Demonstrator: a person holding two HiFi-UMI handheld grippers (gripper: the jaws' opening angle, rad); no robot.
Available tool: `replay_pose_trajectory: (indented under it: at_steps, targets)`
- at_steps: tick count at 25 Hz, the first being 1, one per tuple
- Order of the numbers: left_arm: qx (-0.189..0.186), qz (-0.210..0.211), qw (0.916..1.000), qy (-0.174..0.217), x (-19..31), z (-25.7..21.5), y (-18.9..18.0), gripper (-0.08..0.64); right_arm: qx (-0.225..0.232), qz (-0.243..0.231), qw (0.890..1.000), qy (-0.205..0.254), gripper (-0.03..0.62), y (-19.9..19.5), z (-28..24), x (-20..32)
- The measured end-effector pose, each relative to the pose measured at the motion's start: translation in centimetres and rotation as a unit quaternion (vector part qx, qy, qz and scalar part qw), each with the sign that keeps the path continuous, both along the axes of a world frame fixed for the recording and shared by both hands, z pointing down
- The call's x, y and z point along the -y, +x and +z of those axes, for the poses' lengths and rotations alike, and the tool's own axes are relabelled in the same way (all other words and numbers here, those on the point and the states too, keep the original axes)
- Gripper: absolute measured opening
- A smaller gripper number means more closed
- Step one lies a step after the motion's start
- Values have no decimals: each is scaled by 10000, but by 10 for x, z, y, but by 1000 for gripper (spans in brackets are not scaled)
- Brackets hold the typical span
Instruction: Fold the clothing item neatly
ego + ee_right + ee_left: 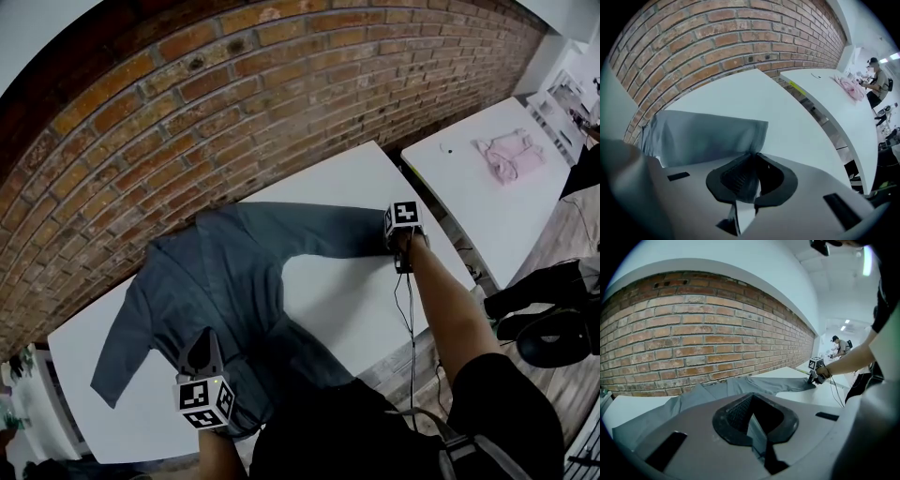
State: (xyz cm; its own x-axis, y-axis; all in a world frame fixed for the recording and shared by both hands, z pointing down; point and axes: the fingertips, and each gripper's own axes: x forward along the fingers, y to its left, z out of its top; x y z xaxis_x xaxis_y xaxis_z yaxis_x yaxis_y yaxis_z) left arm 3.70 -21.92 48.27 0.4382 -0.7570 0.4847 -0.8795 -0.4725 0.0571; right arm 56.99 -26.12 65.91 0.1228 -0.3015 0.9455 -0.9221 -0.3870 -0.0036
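A grey-blue long-sleeved shirt (225, 272) lies spread on the white table (356, 300), collar toward the brick wall. My left gripper (202, 354) is at the near edge, shut on the shirt's hem; in the left gripper view the cloth (757, 427) is pinched between the jaws (752, 401). My right gripper (399, 255) points steeply down at the end of the right sleeve (328, 234). In the right gripper view the sleeve cuff (712, 136) runs into the jaws (752, 161), which are shut on its corner. The left gripper view also shows the right gripper (816, 378) far off on the sleeve.
A brick wall (234, 103) runs behind the table. A second white table (469, 197) to the right holds a pink garment (509, 155). A black chair (553, 328) stands on the floor at the right. A person (839, 345) is far back.
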Motion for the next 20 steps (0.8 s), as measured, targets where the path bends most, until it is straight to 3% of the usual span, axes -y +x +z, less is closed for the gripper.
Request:
replay_pose_trajectory:
  at_steps: [6,11,20]
  targets:
    - [71,-66,10000,-8,-2,0,-5,-3,0,99,9997,229,25,0,-2,0]
    - [142,-114,9998,58,-4,-2,-9,-3,434,179,9943,960,21,-5,-12,2]
    - [57,-176,9998,47,-10,1,-20,-3,637,-354,9746,2118,21,-43,-85,23]
